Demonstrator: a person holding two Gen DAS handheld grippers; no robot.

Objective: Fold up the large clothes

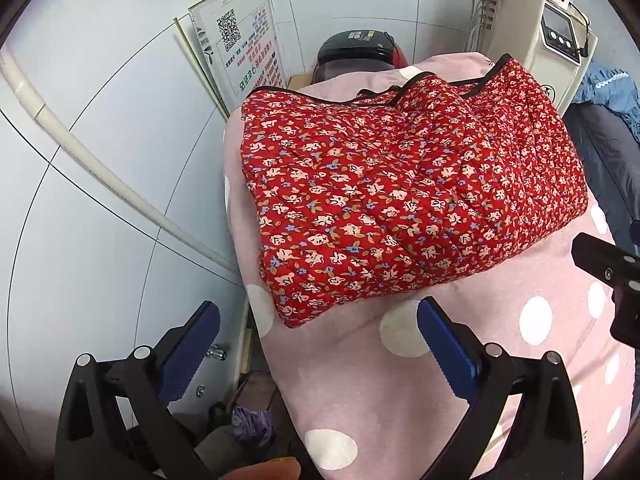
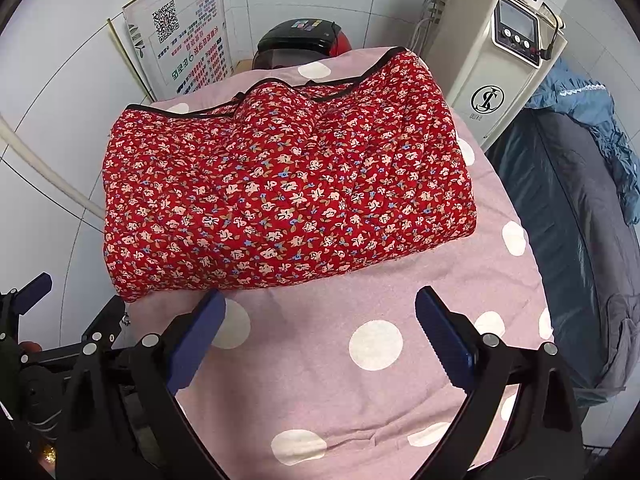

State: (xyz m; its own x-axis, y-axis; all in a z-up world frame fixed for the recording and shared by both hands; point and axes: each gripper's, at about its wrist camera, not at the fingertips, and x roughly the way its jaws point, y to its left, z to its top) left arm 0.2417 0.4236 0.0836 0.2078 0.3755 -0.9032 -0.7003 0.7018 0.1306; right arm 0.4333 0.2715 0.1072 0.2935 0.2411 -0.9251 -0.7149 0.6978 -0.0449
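A red quilted garment with a small flower print (image 1: 400, 184) lies folded into a thick rectangle on a pink sheet with white dots (image 1: 460, 360); black trim runs along its far edge. It also shows in the right wrist view (image 2: 280, 196). My left gripper (image 1: 320, 336) is open and empty, just short of the garment's near left corner, at the bed's left edge. My right gripper (image 2: 320, 328) is open and empty above the sheet (image 2: 360, 392), just short of the garment's near edge. Part of the right gripper shows at the right edge of the left wrist view (image 1: 612, 276).
A white tiled wall (image 1: 100, 160) runs along the left with a pipe (image 1: 80, 156) and a leaning poster (image 1: 240, 44). A white machine (image 2: 504, 64) stands at the back right. A dark grey cover (image 2: 568, 248) and blue cloth (image 2: 608, 128) lie to the right.
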